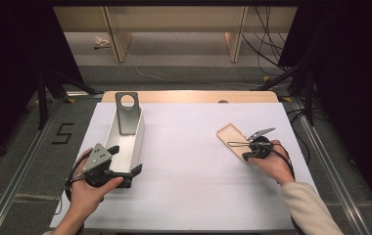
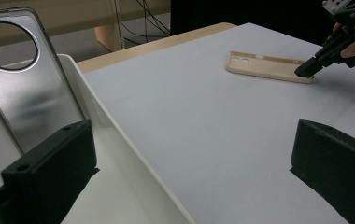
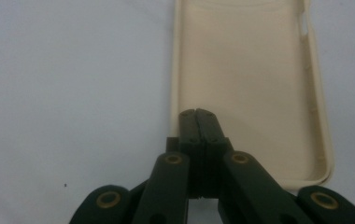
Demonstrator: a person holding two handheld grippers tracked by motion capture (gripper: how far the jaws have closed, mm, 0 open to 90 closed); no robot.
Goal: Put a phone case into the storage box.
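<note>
A white table is filling the middle of the high view, and one white bin is standing at its left. One grey case with a round hole is leaning upright inside the bin at its far end, so that much looks done. One beige case is lying open side up at the right of centre, well apart from the bin, so it is likely waiting to be carried across.

The left gripper is resting at the bin's near end with its jaws spread wide, one inside the bin and one outside, gripping nothing. The right gripper is pressing its jaws together at the beige case's near end; they are meeting over the left wall, and I cannot tell whether they are pinching that rim. Lifting the case seems the step in hand.

Counted: two cases, one bin, two grippers.
</note>
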